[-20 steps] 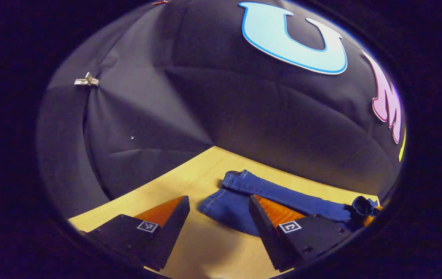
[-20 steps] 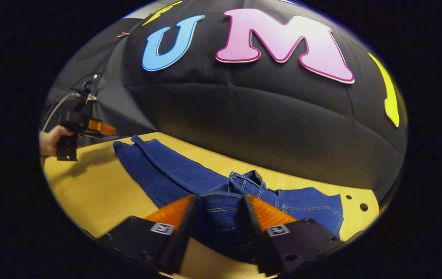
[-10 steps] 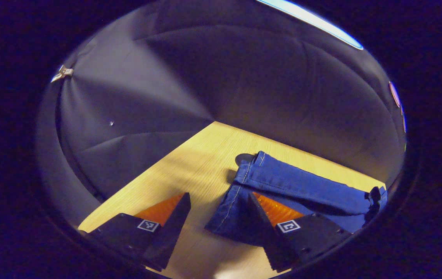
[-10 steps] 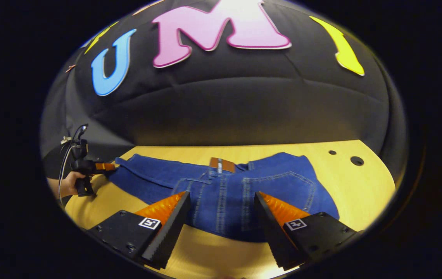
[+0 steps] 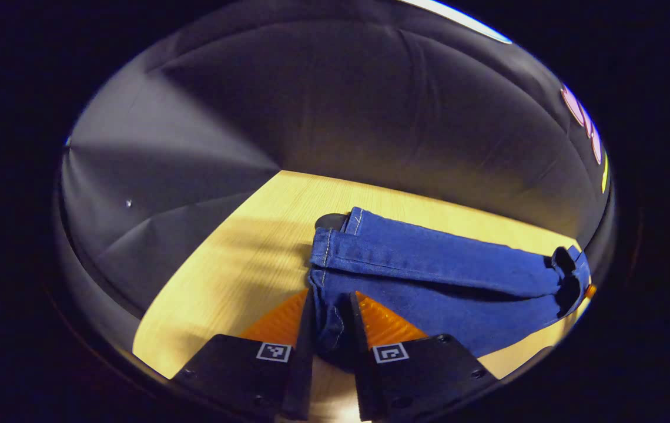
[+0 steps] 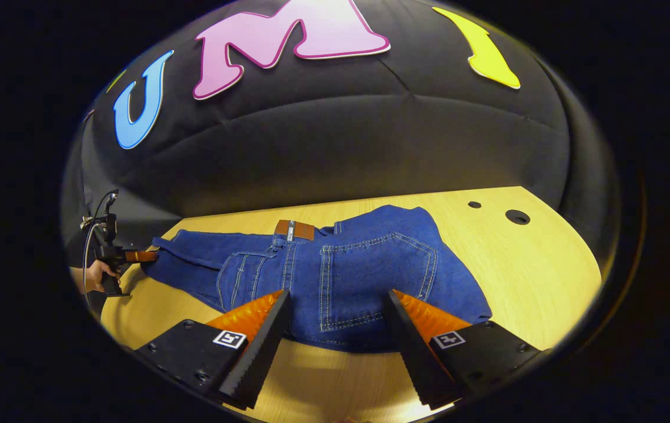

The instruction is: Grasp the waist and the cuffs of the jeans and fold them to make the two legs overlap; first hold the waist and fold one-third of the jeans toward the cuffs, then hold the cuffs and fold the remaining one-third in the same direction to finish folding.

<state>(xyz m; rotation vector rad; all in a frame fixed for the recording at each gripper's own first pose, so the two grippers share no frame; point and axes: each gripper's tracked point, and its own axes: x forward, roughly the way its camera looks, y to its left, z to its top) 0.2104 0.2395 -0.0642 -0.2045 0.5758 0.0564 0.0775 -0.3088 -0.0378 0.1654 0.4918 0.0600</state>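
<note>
In the right gripper view, at the far left, a hand [image 6: 95, 276] held the left gripper [image 6: 150, 256] level with the table [image 6: 546, 258], its tips at the cuff end of the jeans [image 6: 335, 276]. From that end the jeans ran rightward across the pale wooden surface, their long axis roughly parallel to the black cloth wall [image 6: 341, 153] behind, the cuffs pointing left and the waist and seat to the right. The seat faced up, showing a stitched back pocket [image 6: 379, 282] and a brown patch [image 6: 294, 230] at the waistband. The right gripper [image 6: 338, 335] stood wide open over the near edge of the seat, its fingers astride the denim and pressing on nothing. Further right, two round holes [image 6: 517, 217] in the table lay well apart from the cloth, and nothing stood between the garment and either tool. In the left gripper view, the left gripper [image 5: 329, 335] was closed on the hem of the nearer cuff [image 5: 329, 305], both fingers bearing on the fabric. The farther leg [image 5: 429, 255] lay just behind it and partly over it, both legs running off to the right. A small dark round mark [image 5: 330, 221] showed on the table just beyond the farther cuff; its nature could not be told.
</note>
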